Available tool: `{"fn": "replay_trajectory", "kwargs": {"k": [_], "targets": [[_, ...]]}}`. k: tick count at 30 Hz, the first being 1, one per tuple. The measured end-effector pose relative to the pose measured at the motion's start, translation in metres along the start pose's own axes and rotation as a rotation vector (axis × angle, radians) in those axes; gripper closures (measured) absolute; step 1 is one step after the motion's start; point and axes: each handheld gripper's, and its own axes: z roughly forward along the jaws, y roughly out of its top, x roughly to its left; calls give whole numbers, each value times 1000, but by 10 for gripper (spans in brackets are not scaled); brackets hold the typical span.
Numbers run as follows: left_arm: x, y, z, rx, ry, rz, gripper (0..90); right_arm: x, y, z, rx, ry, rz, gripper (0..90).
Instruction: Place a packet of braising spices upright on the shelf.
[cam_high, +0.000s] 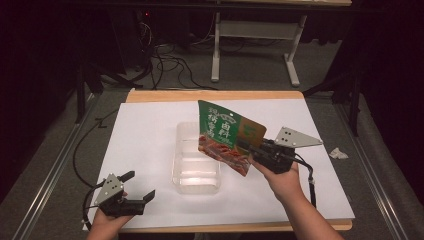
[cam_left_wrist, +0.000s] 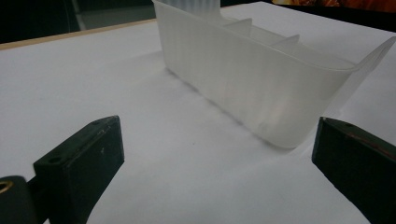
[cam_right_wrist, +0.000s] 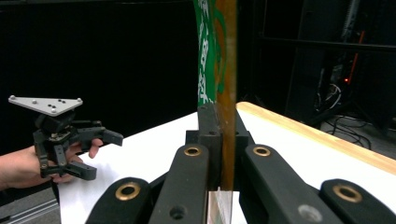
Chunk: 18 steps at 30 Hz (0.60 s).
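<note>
Room: dark all round, cables on the floor, a white desk frame behind your table.
Table (cam_high: 150, 145): white sheet on a wooden top, whose edge shows at the far and near sides.
Tray (cam_high: 196, 172): clear plastic with inner dividers, sitting mid-table; in the left gripper view its frosted wall (cam_left_wrist: 243, 79) stands just ahead of your jaws.
Pouch (cam_high: 227, 136): green at the top with white lettering, red food picture lower down, brown at one side. You hold it tilted above the tray's right side, clear of the table.
Right gripper (cam_high: 247, 146): your jaws are clamped together on the pouch's right edge; in the right gripper view the pouch (cam_right_wrist: 219, 56) rises edge-on, straight up from between the pads.
Left gripper (cam_high: 139, 186): jaws spread apart, nothing between them, resting low at the near-left of the table, well apart from the tray. The right gripper view shows it (cam_right_wrist: 100, 154) in your hand at the sheet's edge.
Scrap (cam_high: 338, 153): small crumpled white bit just off the sheet's right edge.
</note>
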Motion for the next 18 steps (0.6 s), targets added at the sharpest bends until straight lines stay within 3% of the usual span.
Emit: {"fn": "replay_trajectory", "kwargs": {"k": [9,18], "targets": [[1,-1,1,3,-3,-7,28,6,0,16,3,33,-1,900],[1,-1,0,3,-4,-3,28,-6,1,43,23,47,-8,900]]}}
